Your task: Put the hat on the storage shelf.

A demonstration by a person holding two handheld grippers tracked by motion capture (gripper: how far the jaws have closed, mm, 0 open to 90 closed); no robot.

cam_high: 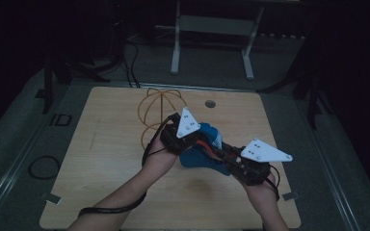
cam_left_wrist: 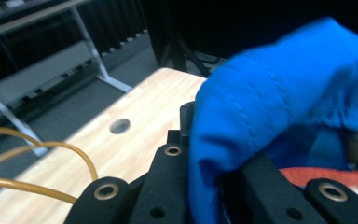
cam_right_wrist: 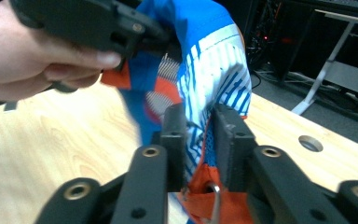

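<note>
One soft blue fabric bag with white striped mesh panels and orange trim [cam_high: 203,149] is held up just above the middle of the light wooden desk [cam_high: 101,163], between the two tongs. In the right gripper view its cloth [cam_right_wrist: 200,60] is crumpled and folded, the blue-and-white striped panel facing the camera, orange edging at the bottom with a small metal ring beside it.

Left tongs [cam_high: 177,139]: clenched on a fold of the blue cloth; in the left gripper view the fabric [cam_left_wrist: 270,107] bunches between the black jaws. The person's left hand [cam_right_wrist: 37,56] shows at the top left of the right gripper view.

Right tongs [cam_right_wrist: 200,140]: jaws on either side of the striped panel, pads at the cloth; whether they press on it cannot be told.

Count: one bag, two tongs, two grey three-cornered plates. One loop of thin yellow tubing [cam_high: 156,108] lies on the desk behind the bag, and one round hole [cam_high: 210,103] sits near the far edge.
</note>
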